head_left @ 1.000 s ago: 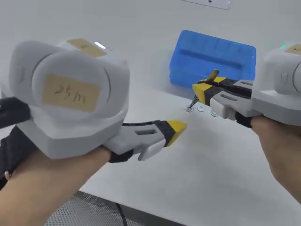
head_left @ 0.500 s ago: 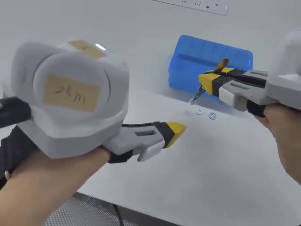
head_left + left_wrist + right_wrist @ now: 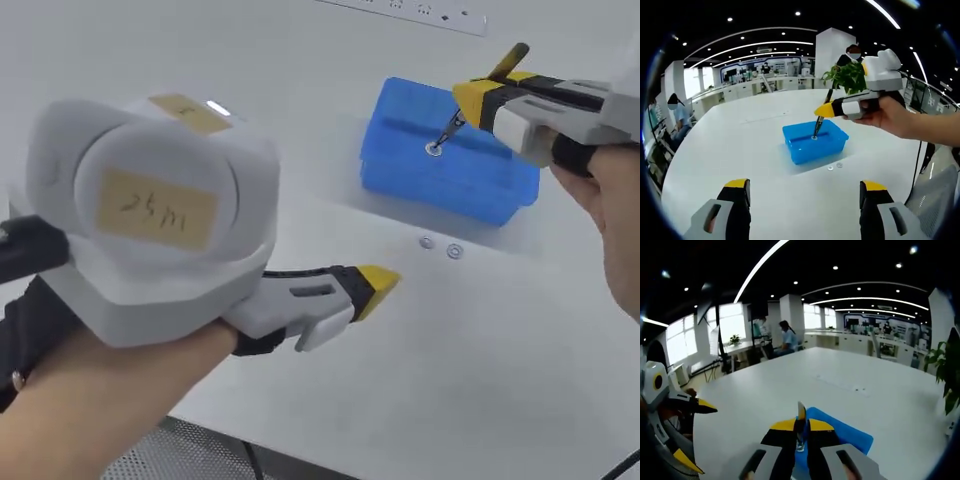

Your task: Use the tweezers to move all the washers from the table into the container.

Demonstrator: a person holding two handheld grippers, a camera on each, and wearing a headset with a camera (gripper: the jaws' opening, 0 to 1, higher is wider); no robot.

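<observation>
As I judge it, the step in hand is the drop of one washer [image 3: 434, 149] into the blue container [image 3: 440, 192]. The right gripper [image 3: 476, 100] has its jaws closed on the tweezers [image 3: 451, 126], and the tips of the tweezers pinch the washer over the middle part of the container. I cannot tell whether the tips are inside its walls or only above them. To do this well, I think the tips should go low inside the container before the squeeze is relaxed. The relaxing should be small and slow, so that the washer falls flat and does not jump over the wall, and the tweezers themselves must not slide out of the jaws. The left gripper [image 3: 803, 187] has its jaws wide apart and holds nothing. It hovers over the table [image 3: 480, 380], near the person and well apart from the container. Two other washers [image 3: 427, 242] lie on the table just beside the container's near wall, close to each other, so the task is not finished. In the head view the long axis of the tweezers runs from the blunt end at the upper right down to the tips at the lower left. In the left gripper view it stands nearly upright with a small lean. The tips point down, toward the container.
</observation>
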